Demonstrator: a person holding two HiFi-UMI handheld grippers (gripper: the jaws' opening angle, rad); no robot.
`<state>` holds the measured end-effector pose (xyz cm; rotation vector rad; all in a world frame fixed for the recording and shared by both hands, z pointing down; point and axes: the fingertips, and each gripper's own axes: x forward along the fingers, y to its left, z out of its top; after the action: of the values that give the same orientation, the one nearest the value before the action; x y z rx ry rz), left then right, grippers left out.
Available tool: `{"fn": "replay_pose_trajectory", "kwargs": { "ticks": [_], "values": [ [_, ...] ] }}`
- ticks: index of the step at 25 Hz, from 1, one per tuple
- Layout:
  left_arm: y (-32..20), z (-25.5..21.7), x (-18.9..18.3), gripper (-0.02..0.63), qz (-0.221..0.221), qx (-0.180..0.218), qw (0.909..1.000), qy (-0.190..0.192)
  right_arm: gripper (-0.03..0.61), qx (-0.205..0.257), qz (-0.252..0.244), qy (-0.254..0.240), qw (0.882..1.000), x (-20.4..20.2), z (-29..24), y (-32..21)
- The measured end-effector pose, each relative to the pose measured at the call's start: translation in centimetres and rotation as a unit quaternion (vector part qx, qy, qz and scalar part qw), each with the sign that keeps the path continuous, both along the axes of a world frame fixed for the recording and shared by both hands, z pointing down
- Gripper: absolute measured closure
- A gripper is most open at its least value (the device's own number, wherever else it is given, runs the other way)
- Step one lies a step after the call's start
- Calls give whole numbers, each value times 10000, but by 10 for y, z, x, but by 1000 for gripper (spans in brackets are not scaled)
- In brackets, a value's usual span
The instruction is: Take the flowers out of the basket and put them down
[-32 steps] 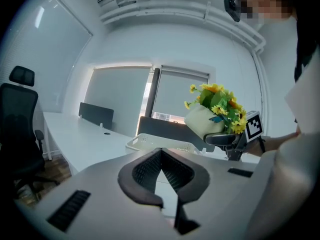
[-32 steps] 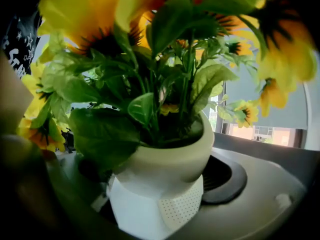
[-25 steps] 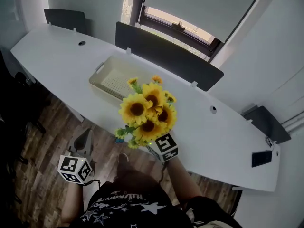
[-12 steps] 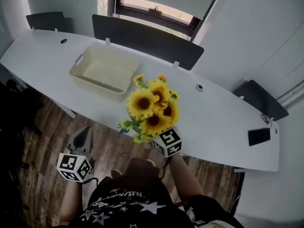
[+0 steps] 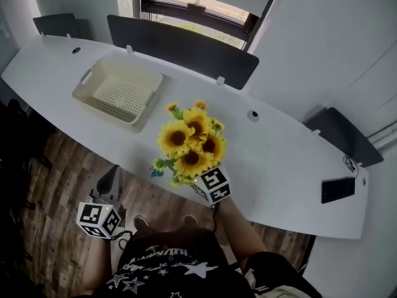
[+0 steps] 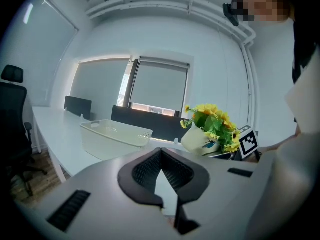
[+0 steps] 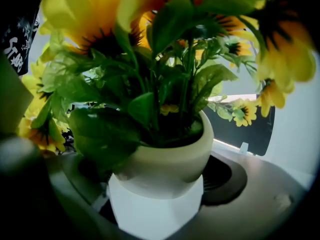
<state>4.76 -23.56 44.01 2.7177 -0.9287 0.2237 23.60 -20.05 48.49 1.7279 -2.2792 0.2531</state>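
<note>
A bunch of yellow sunflowers [image 5: 189, 143] in a cream pot [image 7: 165, 169] is held above the near edge of the white table [image 5: 279, 160]. My right gripper [image 5: 197, 174] is shut on the pot, one jaw on each side; its marker cube shows just below the blooms. The cream perforated basket [image 5: 144, 101] sits empty on the table to the left of the flowers. My left gripper [image 5: 113, 174] hangs low over the wooden floor, jaws shut with nothing in them. In the left gripper view the basket [image 6: 115, 134] and the flowers [image 6: 212, 121] stand side by side beyond the left gripper [image 6: 161, 156].
Dark divider panels [image 5: 180, 51] line the table's far edge under a window. A black phone-like slab [image 5: 338, 190] lies at the table's right end. A dark office chair [image 6: 12, 114] stands at the left. The person's torso fills the bottom of the head view.
The flowers in my right gripper have moved rightwards along the table, farther from the basket. The left gripper has stayed low at the left.
</note>
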Motion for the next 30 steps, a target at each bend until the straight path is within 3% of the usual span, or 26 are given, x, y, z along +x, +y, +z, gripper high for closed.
{"fn": "replay_pose_trajectory", "kwargs": {
  "ticks": [9,30],
  "values": [
    [35,20,57,604,-325,-171,9993,-99,75,-489,-282,-226,9981,55,50,17],
    [60,52,74,604,-863,-458,9948,-300,75,-1673,-379,158,9850,99,149,14]
  ]
}}
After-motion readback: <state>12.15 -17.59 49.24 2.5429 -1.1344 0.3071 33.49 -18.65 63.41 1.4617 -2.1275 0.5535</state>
